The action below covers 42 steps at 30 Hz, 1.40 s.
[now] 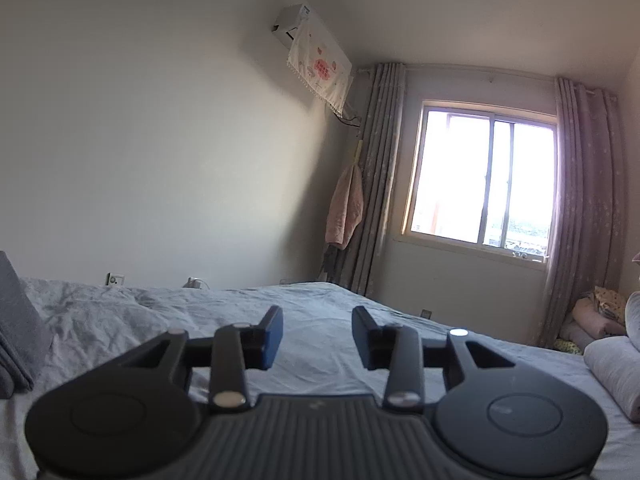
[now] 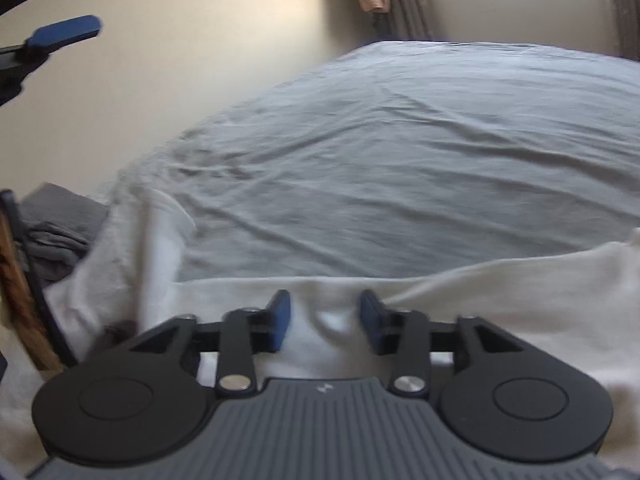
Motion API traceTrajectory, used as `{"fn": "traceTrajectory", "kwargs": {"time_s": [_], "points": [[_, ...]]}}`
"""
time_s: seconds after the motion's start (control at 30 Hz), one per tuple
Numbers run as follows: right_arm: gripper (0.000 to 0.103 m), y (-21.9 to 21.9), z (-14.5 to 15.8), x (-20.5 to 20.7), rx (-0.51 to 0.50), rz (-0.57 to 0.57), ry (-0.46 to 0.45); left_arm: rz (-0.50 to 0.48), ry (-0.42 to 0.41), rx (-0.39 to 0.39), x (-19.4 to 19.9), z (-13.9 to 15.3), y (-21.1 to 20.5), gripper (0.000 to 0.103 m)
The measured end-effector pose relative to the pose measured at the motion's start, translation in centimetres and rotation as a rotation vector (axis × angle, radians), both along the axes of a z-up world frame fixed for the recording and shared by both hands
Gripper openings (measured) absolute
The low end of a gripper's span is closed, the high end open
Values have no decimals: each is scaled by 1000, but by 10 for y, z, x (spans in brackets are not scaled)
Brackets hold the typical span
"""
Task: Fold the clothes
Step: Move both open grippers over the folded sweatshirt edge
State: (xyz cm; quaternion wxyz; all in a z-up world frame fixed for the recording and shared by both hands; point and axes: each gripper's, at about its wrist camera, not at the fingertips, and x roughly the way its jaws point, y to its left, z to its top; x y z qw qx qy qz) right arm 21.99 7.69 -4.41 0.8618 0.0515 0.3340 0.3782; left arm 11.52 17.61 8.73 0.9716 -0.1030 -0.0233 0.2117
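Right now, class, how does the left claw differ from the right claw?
The left claw points level across the bed, at the wall and window; the right claw tilts down at the white garment. Only bedsheet shows between the left claw's fingers; a garment fold sits between the right claw's. Both stand open.

Your left gripper (image 1: 317, 338) and right gripper (image 2: 325, 322) look alike: black linkage arms with silver pivot screws, two round black discs, a ribbed grey body, and blue-padded fingers (image 2: 280, 322).
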Motion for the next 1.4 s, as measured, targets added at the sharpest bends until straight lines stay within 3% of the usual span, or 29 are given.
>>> {"fn": "traceTrajectory", "kwargs": {"time_s": [0.17,0.33,0.47,0.57,0.67,0.77,0.87,0.93,1.07,1.1,1.2,1.4], "points": [[45,-1,7,-6,145,102,83,-48,33,-24,2,5,-6,47],[45,-43,15,5,141,-28,96,-154,112,-64,10,-13,-32,51],[45,-94,23,11,105,-145,86,-257,220,-90,17,-43,-65,52],[45,-138,29,2,58,-232,62,-322,327,-69,23,-72,-87,52],[45,-178,32,-8,4,-318,51,-351,425,0,24,-100,-100,52],[45,-214,31,-20,-40,-398,49,-324,520,12,27,-119,-86,52],[45,-248,31,-31,-56,-480,52,-252,623,-62,27,-135,-55,51],[45,-270,33,-38,-43,-538,57,-211,623,-99,22,-137,-37,51],[45,-310,39,-56,-6,-650,64,5,678,-24,23,-131,-24,48],[45,-317,41,-61,-5,-676,60,17,683,-26,23,-131,-21,49],[46,-340,43,-75,-20,-769,48,-14,677,-59,21,-125,-23,58],[50,-387,38,-94,-37,-932,59,-187,656,-155,20,-112,-49,70]]}}
